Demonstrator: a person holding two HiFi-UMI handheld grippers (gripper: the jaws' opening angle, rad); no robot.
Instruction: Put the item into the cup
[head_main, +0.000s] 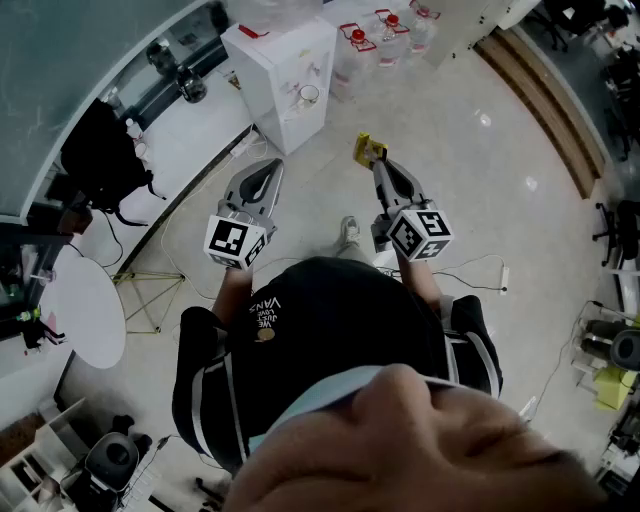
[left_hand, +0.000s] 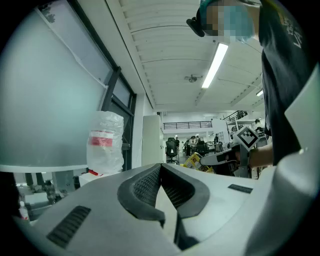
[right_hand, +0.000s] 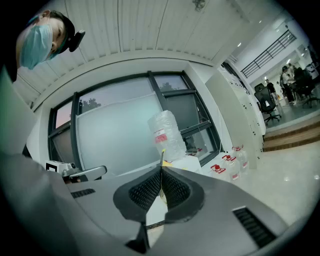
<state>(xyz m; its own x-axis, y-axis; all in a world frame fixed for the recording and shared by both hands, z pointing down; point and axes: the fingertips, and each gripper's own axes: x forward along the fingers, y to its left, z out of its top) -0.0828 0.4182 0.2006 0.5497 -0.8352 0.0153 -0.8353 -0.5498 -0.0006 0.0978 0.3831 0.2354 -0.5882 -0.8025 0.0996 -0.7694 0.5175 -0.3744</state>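
Note:
My right gripper (head_main: 379, 164) is shut on a small yellow packet (head_main: 367, 150), held up in front of the person. In the right gripper view the packet (right_hand: 161, 156) shows only as a thin yellow edge pinched between the shut pads of the gripper (right_hand: 161, 168). My left gripper (head_main: 267, 168) is beside it to the left, and in its own view its jaws (left_hand: 161, 165) are shut with nothing between them. That view also catches the yellow packet (left_hand: 196, 161) off to the right. A small pale cup (head_main: 308, 96) sits on the white cabinet (head_main: 270, 50) ahead of both grippers.
Several water bottles with red caps (head_main: 358, 41) stand on the floor behind the cabinet. A white counter (head_main: 185, 140) runs along the left under a large window. A round white table (head_main: 85, 305) is at the left. A cable (head_main: 480, 272) lies on the glossy floor.

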